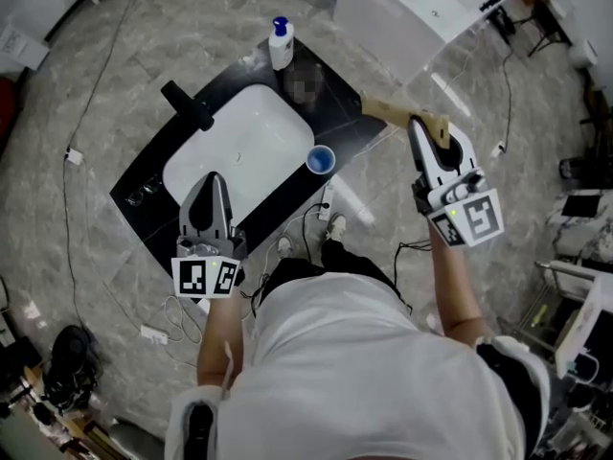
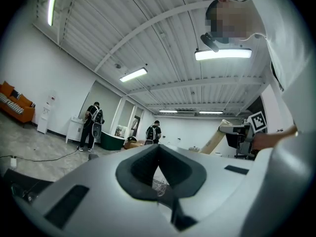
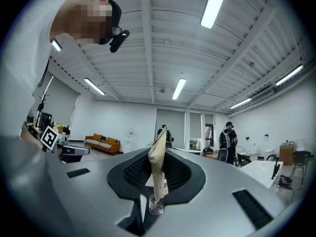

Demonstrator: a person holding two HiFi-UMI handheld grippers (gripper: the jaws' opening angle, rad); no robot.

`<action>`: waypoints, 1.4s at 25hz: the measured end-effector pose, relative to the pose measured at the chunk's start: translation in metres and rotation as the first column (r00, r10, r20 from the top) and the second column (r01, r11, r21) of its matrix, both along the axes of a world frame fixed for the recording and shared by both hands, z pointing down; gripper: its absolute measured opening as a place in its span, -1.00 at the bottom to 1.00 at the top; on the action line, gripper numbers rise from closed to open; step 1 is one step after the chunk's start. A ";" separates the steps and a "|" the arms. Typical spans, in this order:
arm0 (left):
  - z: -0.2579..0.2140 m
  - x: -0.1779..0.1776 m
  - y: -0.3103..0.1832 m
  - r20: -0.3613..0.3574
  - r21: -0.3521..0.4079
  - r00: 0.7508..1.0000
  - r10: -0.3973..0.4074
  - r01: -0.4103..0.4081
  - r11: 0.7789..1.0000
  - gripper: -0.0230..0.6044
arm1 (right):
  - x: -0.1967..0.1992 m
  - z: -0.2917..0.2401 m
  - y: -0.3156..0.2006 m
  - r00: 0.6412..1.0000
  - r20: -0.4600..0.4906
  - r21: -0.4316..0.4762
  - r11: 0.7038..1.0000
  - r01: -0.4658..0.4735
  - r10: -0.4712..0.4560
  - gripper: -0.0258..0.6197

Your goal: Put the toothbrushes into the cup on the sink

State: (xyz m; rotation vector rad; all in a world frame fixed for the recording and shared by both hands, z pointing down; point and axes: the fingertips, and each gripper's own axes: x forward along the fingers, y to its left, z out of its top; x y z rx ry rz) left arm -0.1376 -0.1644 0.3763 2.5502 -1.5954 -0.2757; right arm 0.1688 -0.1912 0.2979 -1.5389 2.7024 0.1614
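In the head view a blue cup point(image 1: 320, 160) stands on the black counter point(image 1: 350, 127), at the right edge of the white sink point(image 1: 235, 147). My right gripper point(image 1: 422, 125) is off to the right of the counter, over the floor, shut on a tan paper-wrapped toothbrush point(image 1: 392, 110) that sticks out toward the counter. In the right gripper view the packet point(image 3: 159, 168) stands upright between the pads of the right gripper point(image 3: 160, 154). My left gripper point(image 1: 215, 180) hovers over the sink's near edge. Its jaws meet at the tips with nothing held, as the left gripper point(image 2: 158, 149) shows in its own view.
A white soap bottle with a blue cap point(image 1: 280, 43) stands at the counter's far end and a black faucet point(image 1: 188, 104) at the sink's left. Cables point(image 1: 67, 151) trail over the grey floor. A white unit point(image 1: 412, 8) stands beyond the counter. The person's feet point(image 1: 330, 228) are beside the counter.
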 end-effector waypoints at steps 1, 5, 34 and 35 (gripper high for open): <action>-0.002 0.001 -0.002 -0.001 0.001 1.000 -0.001 0.001 1.000 -0.92 | -0.001 0.003 -0.006 1.000 0.000 -0.005 1.000 0.009 -0.009 -0.69; -0.009 0.004 -0.008 0.010 0.006 1.000 -0.003 0.003 1.000 -0.92 | -0.009 0.011 -0.032 0.999 0.004 -0.015 0.999 0.043 -0.043 -0.69; 0.017 -0.020 -0.005 0.085 -0.114 0.973 -0.215 0.224 0.968 -0.92 | -0.067 0.139 -0.174 0.975 -0.005 -0.147 0.965 0.217 -0.220 -0.69; 0.017 -0.021 -0.005 0.088 -0.114 0.971 -0.222 0.232 0.966 -0.92 | -0.068 0.143 -0.177 0.974 -0.006 -0.150 0.964 0.221 -0.224 -0.69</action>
